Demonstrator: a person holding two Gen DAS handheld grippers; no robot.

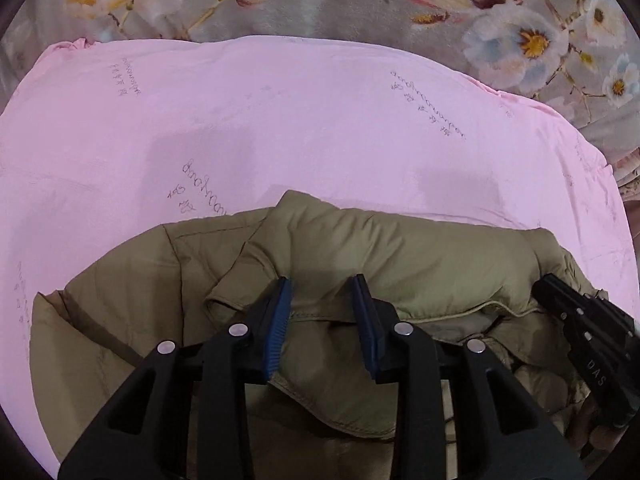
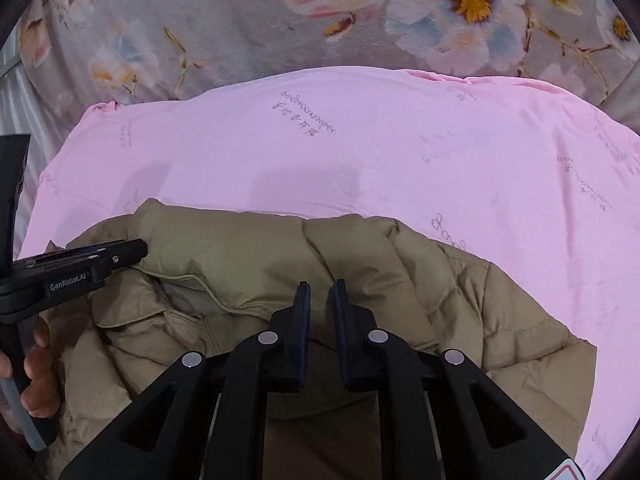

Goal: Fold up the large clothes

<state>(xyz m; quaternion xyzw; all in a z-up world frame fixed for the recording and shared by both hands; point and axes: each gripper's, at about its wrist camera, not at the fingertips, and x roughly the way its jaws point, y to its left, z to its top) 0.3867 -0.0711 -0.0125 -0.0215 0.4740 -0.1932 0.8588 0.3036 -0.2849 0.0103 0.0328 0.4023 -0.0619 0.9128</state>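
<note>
Olive-khaki quilted fabric fills the near part of both wrist views: a puffy jacket (image 1: pixel 360 256) lying bunched and partly folded on a pink sheet (image 1: pixel 280 120). In the left wrist view the left claw (image 1: pixel 322 286) hangs just over the jacket with its blue-padded fingers (image 1: pixel 278 332) set a moderate way apart. A seamed flap of the jacket runs through the gap below them, but the pads do not press on it. Further right in that view, the black body of the right claw (image 1: pixel 580 320) reaches in over the jacket's far side, near a piped edge of the garment.

In the right wrist view the right claw (image 2: pixel 320 284) has its pads nearly together, only a slim gap left, and nothing is caught between them; the jacket lies beneath the tips. At the left edge of this view the other claw's black body stretches over the jacket's collar end, and a hand (image 2: pixel 38 376) grips its handle low in the corner.

Beyond the jacket, the pink sheet spreads wide and mostly smooth, printed with faint grey script. Its far edge lies on a grey floral blanket (image 2: pixel 248 16) with large pale blossoms and yellow centres, which covers the rest of the background.
</note>
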